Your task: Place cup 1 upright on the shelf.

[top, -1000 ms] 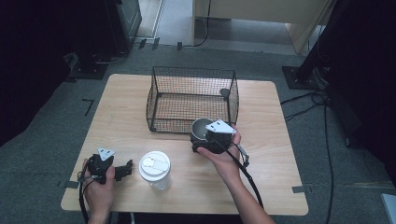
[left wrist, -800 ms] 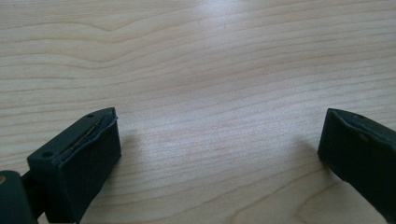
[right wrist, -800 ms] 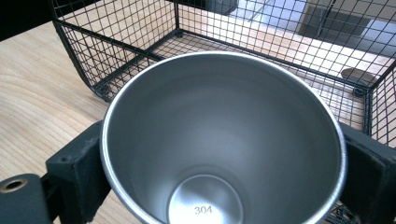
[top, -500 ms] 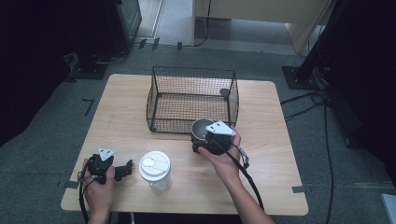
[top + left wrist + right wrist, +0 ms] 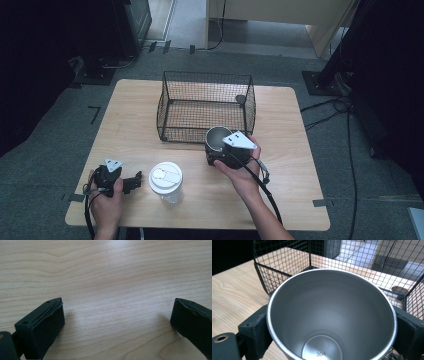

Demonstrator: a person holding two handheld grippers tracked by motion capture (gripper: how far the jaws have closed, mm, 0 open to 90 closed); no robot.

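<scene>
Right tool (image 5: 222, 150) has just been closing its jaws onto the shiny round steel cup (image 5: 218, 137) – pads now pressing both sides, cup upright on the worktop (image 5: 130, 120), just near of the black wire-mesh basket (image 5: 205, 107). Lift straight, w/ rim clearing the mesh. Left tool (image 5: 134, 182) idles wide open, nr the white-lidded clear plastic cup (image 5: 165, 181).

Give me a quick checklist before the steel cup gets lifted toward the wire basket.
1. Right hand-held gripper jaws just closed in, pads against both sides of the steel cup: ok.
2. Cup empty, nothing to spill: ok.
3. Wire basket open on top: ok.
4. Room inside, with a small dark object in the far right corner: ok.
5. Left hand-held gripper open, resting off to the side by the lidded cup: ok.
6. Grip firm enough to lift: cannot tell.
</scene>
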